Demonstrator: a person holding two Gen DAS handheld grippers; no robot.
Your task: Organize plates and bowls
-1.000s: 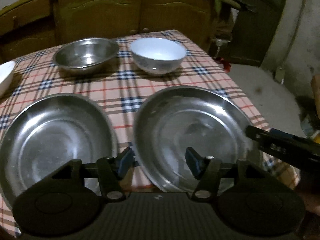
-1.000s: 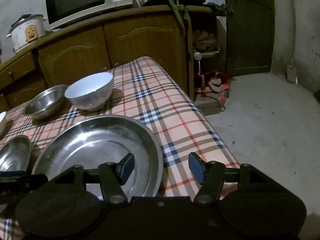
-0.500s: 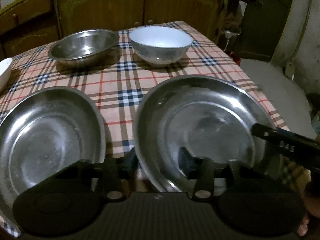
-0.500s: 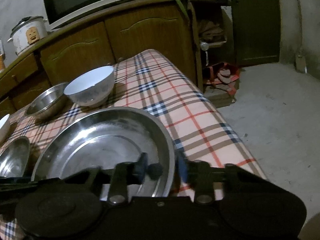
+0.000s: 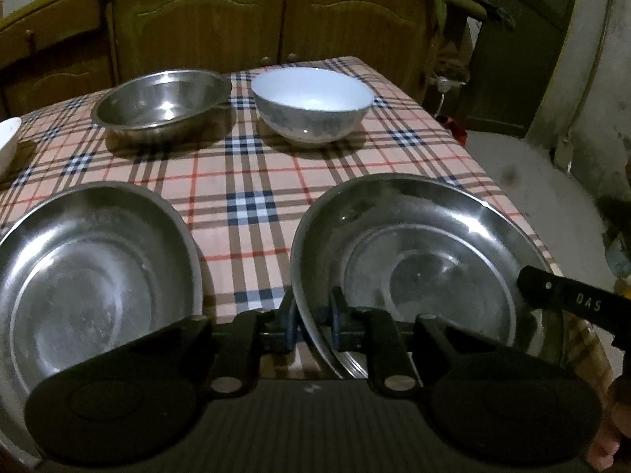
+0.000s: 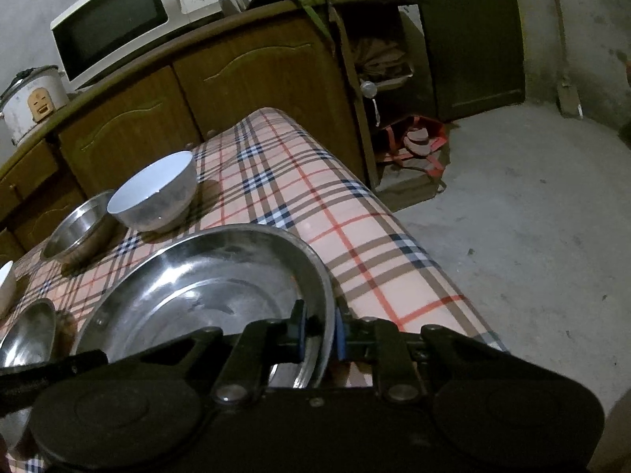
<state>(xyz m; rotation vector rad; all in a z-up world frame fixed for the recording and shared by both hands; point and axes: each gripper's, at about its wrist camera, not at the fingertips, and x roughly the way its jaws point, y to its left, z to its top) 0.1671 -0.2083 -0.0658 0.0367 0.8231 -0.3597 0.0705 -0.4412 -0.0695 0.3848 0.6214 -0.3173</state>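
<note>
Left wrist view: the steel plate (image 5: pixel 426 260) sits at the checked table's (image 5: pixel 252 181) near right corner, its left rim pinched by the left gripper (image 5: pixel 309 325), its right rim by the right gripper (image 6: pixel 320 335); both jaws have just closed

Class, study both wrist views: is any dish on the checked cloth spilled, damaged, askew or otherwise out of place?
Nothing is spilled or visibly damaged. One oddity: the right-hand steel plate appears to be raised at its near edge, with its rim pinched by both the left gripper and the right gripper. The other steel plate, steel bowl and white bowl sit flat.
</note>
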